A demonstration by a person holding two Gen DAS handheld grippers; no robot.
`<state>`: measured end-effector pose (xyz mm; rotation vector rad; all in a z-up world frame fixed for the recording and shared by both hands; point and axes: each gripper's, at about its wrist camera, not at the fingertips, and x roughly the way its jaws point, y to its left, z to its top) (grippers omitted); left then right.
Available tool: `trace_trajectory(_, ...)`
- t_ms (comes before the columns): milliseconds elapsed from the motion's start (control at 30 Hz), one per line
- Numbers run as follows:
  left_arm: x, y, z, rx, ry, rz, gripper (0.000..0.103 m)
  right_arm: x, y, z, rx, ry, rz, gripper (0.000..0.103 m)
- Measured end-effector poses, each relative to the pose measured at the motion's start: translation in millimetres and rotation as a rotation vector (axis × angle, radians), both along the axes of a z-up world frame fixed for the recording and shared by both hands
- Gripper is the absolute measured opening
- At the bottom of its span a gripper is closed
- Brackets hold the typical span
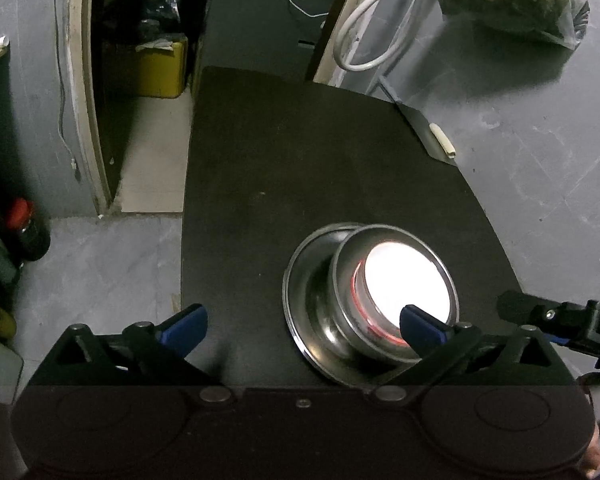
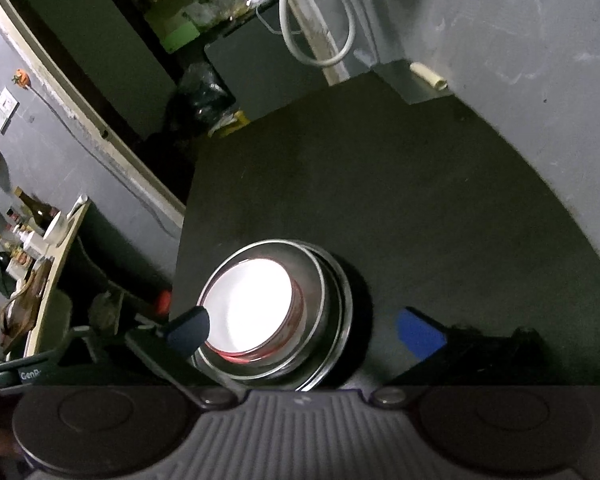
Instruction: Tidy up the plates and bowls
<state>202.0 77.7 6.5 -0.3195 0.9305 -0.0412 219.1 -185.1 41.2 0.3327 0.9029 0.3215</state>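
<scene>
**Both claws wide apart, nothing gripped, stack on the tabletop**

The left claw (image 1: 304,326) stands with its blue-padded fingers spread as wide as they go, and nothing lies pressed between them. Its right fingertip (image 1: 422,324) shows in front of the near rim of the steel bowl (image 1: 346,280); whether it touches the metal I cannot tell. Its left fingertip is well clear, over bare tabletop (image 1: 300,160).

The right claw (image 2: 306,326) is likewise wide, holding nothing. Its left fingertip (image 2: 190,328) overlaps the near-left rim of the stack in the picture; contact cannot be judged. Its right fingertip sits apart from the stack, over the dark surface.

The stack rests near the front of the black tabletop: a steel plate (image 1: 306,292) at the bottom, the steel bowl on it, set off toward the plate's right side, and inside the bowl a white, red-edged dish (image 1: 404,276) glaring under the light. The right claw's body reaches into the left wrist view at its right edge.
</scene>
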Motion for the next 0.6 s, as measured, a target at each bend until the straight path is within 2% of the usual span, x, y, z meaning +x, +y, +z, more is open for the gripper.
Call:
trace_trajectory(200, -6, -1, -2, 0.013, 0.001, -0.018, 0.102, -18, -4, -1, -0.006, -0.062, -0.036, 0.103)
trace_trajectory(600, -23, -4, 5, 0.055, -0.063, 0.011, 0.102, -41, -7, 4, -0.051, -0.161, -0.073, 0.103)
